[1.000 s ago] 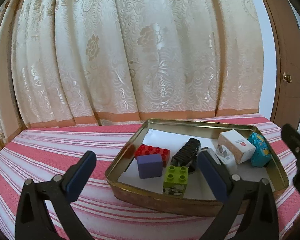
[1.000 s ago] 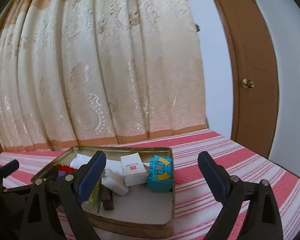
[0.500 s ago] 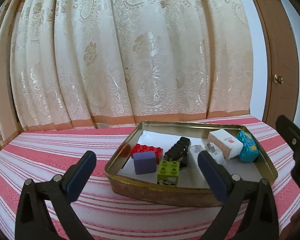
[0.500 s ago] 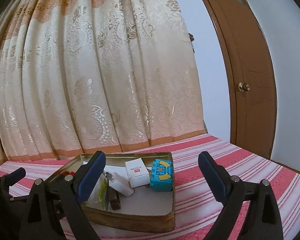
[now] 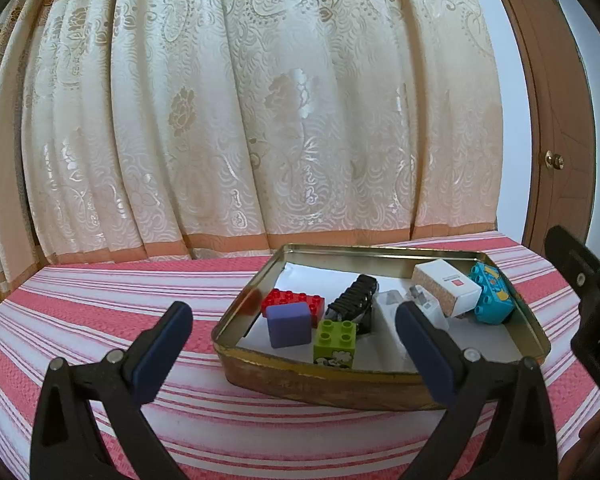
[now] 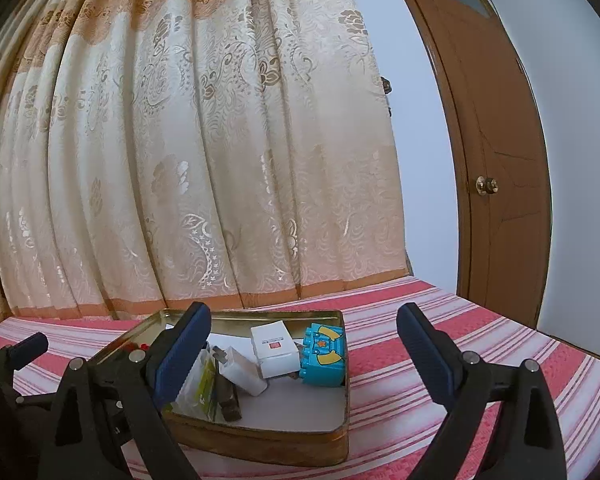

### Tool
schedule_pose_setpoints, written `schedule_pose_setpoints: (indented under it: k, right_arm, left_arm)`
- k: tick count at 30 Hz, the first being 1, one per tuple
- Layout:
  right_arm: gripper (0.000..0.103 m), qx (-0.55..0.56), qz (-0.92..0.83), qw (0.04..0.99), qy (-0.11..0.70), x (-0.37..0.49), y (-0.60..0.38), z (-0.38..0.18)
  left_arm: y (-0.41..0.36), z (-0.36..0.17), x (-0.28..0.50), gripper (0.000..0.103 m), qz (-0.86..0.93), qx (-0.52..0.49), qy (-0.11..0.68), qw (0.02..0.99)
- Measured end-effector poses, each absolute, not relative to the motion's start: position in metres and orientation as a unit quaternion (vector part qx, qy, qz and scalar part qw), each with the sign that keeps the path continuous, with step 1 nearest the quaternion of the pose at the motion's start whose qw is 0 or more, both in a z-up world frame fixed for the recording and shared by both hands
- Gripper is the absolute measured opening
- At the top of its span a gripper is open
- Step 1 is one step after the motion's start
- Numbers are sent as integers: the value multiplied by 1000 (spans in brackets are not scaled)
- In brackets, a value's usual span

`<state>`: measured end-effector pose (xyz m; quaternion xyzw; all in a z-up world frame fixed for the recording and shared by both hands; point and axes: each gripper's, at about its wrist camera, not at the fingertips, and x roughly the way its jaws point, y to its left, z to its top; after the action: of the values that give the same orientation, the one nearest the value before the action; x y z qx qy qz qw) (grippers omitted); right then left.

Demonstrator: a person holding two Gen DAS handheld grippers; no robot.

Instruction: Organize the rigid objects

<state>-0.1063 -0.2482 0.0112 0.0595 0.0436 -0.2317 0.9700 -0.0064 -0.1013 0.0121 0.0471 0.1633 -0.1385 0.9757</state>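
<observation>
Left gripper (image 5: 292,338): jaws spread wide, holding nothing, low over the striped cloth (image 5: 100,304) just in front of the tin tray (image 5: 340,386).
Right gripper (image 6: 304,346): jaws spread, empty, facing the tray's right half.
Objects: all lie inside the tray; red brick (image 5: 294,302), purple block (image 5: 290,324), green brick (image 5: 336,342), black ridged piece (image 5: 354,298), white box (image 5: 446,286), blue brick (image 5: 492,294).
Poor view: a white item, perhaps a charger (image 6: 242,370), is half hidden by a finger.
Risk, crowding: a wide claw reaching in can knock neighbours.
Risk, tray: a finger catching the rim may slide the tin on the cloth.
</observation>
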Motion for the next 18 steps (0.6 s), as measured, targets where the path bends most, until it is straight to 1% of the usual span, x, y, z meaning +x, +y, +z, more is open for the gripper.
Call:
schedule_pose_setpoints:
  k: [18]
  right_arm:
    - [96, 46, -241, 969, 21, -115, -243, 14]
  left_arm:
    - [-102, 13, -10, 103, -138, 50, 158, 976]
